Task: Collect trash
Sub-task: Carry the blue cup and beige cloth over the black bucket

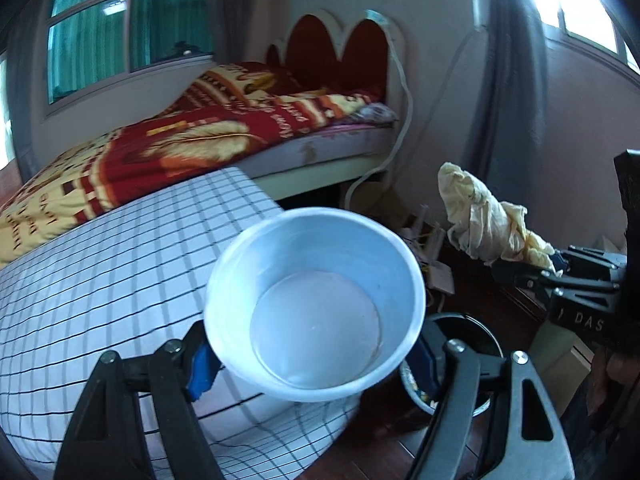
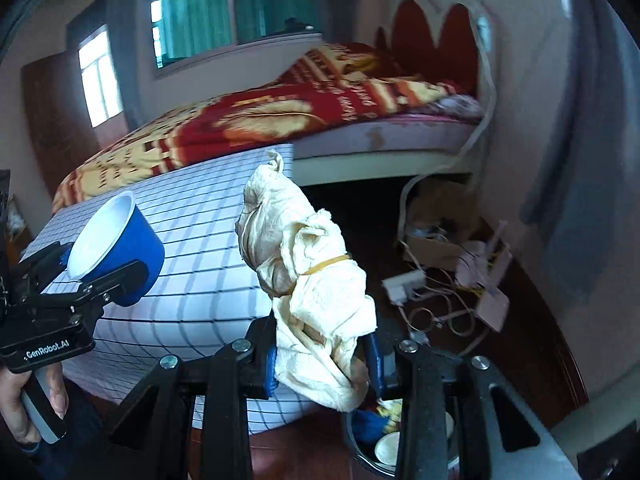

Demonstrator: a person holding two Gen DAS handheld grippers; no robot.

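Observation:
My left gripper (image 1: 316,354) is shut on an empty paper cup (image 1: 316,312), white inside and blue outside; the cup also shows in the right wrist view (image 2: 116,248), held over the edge of the checked table (image 1: 100,280). My right gripper (image 2: 324,364) is shut on a crumpled cream paper wad (image 2: 316,300) bound with a rubber band; the wad also shows in the left wrist view (image 1: 480,216). A dark trash bin (image 2: 384,444) with cups and scraps inside sits on the floor just below the wad; its rim shows below the cup (image 1: 460,376).
A bed (image 1: 180,148) with a red and yellow blanket stands behind the table. Cables, a power strip (image 2: 404,282) and a cardboard box (image 2: 436,240) lie on the dark wood floor by the wall at right.

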